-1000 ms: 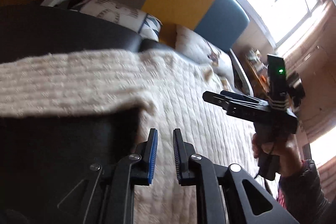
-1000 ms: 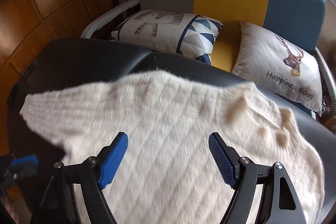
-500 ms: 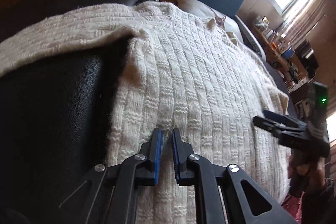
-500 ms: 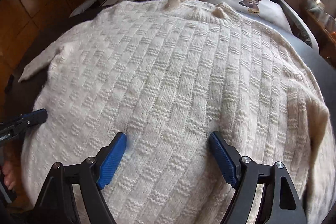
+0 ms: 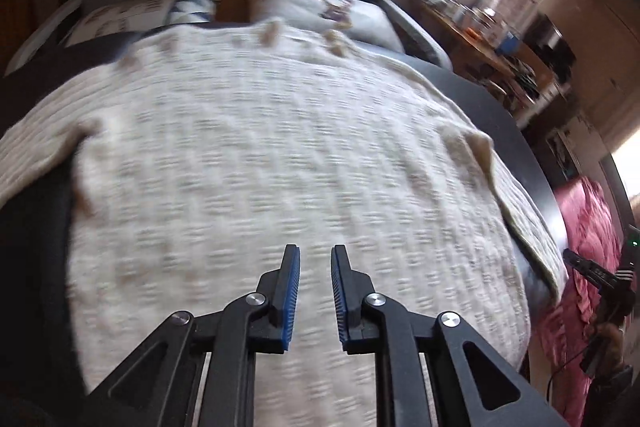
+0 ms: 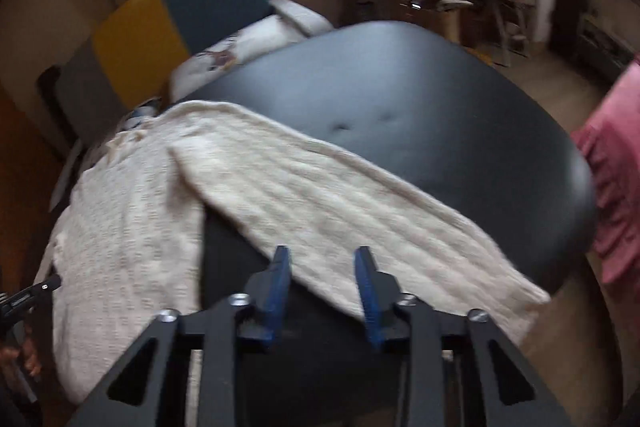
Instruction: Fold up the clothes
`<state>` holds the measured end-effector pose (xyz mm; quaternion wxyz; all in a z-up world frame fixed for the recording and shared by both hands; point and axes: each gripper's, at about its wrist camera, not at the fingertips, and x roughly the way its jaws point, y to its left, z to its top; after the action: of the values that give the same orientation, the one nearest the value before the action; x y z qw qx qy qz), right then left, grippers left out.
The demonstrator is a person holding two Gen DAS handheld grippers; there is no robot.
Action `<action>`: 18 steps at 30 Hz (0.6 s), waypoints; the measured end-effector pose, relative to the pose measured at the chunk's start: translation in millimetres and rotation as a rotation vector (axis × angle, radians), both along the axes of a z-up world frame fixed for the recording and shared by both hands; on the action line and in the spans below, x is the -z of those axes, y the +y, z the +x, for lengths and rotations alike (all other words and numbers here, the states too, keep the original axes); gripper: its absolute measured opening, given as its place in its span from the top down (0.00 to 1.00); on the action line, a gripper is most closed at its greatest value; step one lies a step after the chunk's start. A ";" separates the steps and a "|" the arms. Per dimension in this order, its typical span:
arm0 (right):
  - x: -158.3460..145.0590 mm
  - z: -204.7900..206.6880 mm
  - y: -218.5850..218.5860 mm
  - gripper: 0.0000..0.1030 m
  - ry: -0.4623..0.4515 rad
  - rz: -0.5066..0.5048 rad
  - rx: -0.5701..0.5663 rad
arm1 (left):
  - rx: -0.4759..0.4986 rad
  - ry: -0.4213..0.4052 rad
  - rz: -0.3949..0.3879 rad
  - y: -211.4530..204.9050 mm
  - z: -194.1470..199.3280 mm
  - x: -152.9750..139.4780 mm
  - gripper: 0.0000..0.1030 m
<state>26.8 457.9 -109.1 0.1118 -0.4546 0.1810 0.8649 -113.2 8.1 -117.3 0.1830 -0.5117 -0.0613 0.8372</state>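
Your left gripper (image 5: 315,291) hovers over the sweater (image 5: 280,167) body, jaws slightly parted, empty. Your right gripper (image 6: 324,291), jaws released, faces the sleeve (image 6: 340,211) lying ahead on the black surface (image 6: 440,115). Pinch only 1 knit layer and the sleeve may stretch or drag askew.
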 end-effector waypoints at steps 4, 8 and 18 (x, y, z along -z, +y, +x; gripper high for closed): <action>24.6 14.6 24.8 0.72 -0.063 0.027 0.043 | 0.108 0.034 -0.025 52.0 3.4 -8.7 0.85; 37.2 9.4 16.9 0.72 -0.088 0.122 0.025 | 0.188 0.029 -0.076 89.1 -0.6 -1.1 0.84; 41.9 -35.9 61.3 0.73 -0.152 0.222 0.058 | 0.254 -0.064 -0.187 106.4 -7.7 38.1 0.84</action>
<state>-9.1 519.2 -151.0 0.1999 -0.4983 0.0883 0.8390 -120.9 114.5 -155.4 0.2370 -0.5564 0.0763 0.7927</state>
